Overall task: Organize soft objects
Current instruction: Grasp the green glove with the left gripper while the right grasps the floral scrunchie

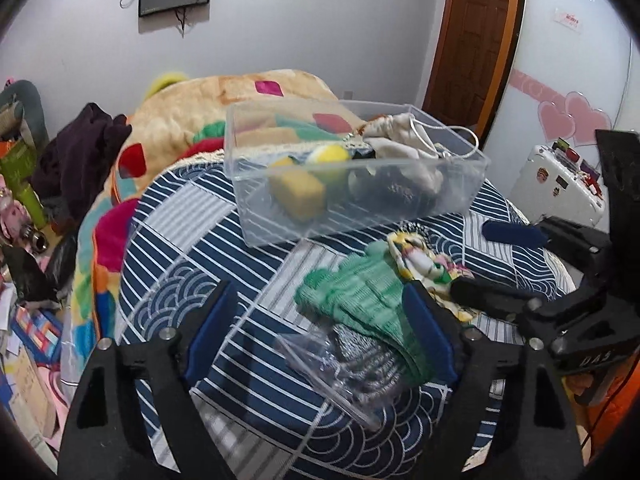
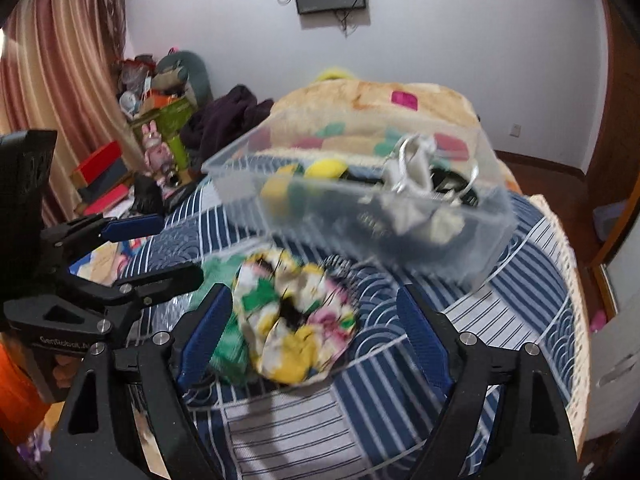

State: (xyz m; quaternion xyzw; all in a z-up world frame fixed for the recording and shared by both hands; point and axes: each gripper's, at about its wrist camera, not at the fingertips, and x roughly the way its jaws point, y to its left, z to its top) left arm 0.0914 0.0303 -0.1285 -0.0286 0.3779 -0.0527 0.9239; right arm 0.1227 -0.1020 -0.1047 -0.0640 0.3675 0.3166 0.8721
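A clear plastic bin (image 1: 360, 216) (image 2: 472, 256) sits on the striped bed. It holds a yellow sponge (image 1: 298, 192), a yellow-green ball (image 1: 328, 156), a white drawstring bag (image 1: 400, 140) and dark items. A green knitted glove (image 1: 360, 300) lies over a grey one in a clear plastic sleeve (image 1: 344, 372). A floral scrunchie (image 2: 296, 320) (image 1: 416, 256) lies beside it. My left gripper (image 1: 320, 332) is open, its right pad at the green glove. My right gripper (image 2: 316, 332) is open around the scrunchie, apart from it, and shows in the left wrist view (image 1: 492, 260).
A folded patchwork blanket (image 1: 200, 120) and dark clothing (image 1: 76, 156) lie at the bed's far end. Boxes and toys (image 2: 152, 140) crowd the floor on the left. A white suitcase (image 1: 556, 184) stands on the right, by a wooden door (image 1: 476, 40).
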